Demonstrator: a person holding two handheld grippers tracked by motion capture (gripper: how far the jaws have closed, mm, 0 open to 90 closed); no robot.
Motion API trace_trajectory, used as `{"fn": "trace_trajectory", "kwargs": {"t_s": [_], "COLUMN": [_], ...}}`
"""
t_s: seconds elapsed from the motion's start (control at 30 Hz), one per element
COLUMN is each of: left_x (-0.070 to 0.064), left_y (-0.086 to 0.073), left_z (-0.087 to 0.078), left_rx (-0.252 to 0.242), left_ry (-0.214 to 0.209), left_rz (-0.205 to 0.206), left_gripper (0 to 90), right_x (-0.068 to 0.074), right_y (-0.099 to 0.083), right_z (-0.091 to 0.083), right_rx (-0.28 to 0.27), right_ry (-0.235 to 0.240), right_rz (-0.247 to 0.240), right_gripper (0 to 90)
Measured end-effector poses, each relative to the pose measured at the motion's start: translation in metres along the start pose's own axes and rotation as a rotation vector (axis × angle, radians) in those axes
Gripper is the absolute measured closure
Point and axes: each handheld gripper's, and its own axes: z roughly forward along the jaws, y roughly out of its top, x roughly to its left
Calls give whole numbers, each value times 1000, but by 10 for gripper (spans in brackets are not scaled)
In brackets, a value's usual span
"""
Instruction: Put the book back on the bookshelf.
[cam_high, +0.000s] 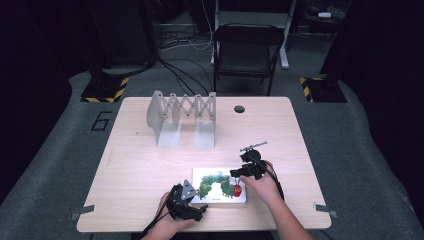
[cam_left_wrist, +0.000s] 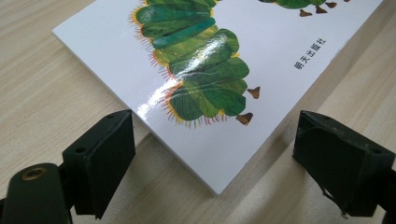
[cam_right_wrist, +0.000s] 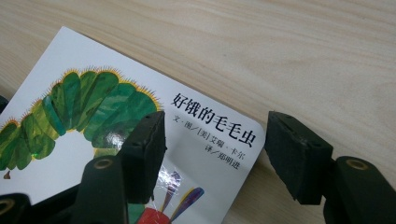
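Two tools are set at the picture book (cam_high: 219, 185), which lies flat on the surface (cam_high: 150, 170) near its front edge. The left tool (cam_high: 189, 204) is held at the book's near left corner, jaws spread and empty, that corner lying between them. The right tool (cam_high: 246, 170) is held at the book's far right corner, jaws likewise spread, one above the cover, the other off its edge. For a clean lift, each corner is best pinched squarely, both sides raised together so the glossy cover is not bent. The printed title is shown in the right gripper view; beyond the book, a folding grey rack (cam_high: 184, 118) is shown in the high view.
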Motion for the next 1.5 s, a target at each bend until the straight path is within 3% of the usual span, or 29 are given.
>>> {"fn": "trace_trajectory", "kwargs": {"t_s": [0.43, 0.53, 0.9, 1.5], "left_x": [-3, -6, -10, -13], "left_y": [3, 4, 7, 6], "left_z": [1, 2, 7, 8], "left_rx": [9, 13, 40, 32], "left_ry": [23, 51, 96, 139], "left_rz": [-32, -39, -84, -133], "left_gripper": [119, 114, 2, 0], "right_x": [3, 3, 6, 10], "right_y": [1, 1, -1, -1], "right_z": [-5, -5, -5, -9], "right_rx": [-8, -5, -1, -19], "right_ry": [-8, -14, 9, 9], "right_rz": [-17, -27, -19, -40], "right_gripper": [389, 396, 417, 423]}}
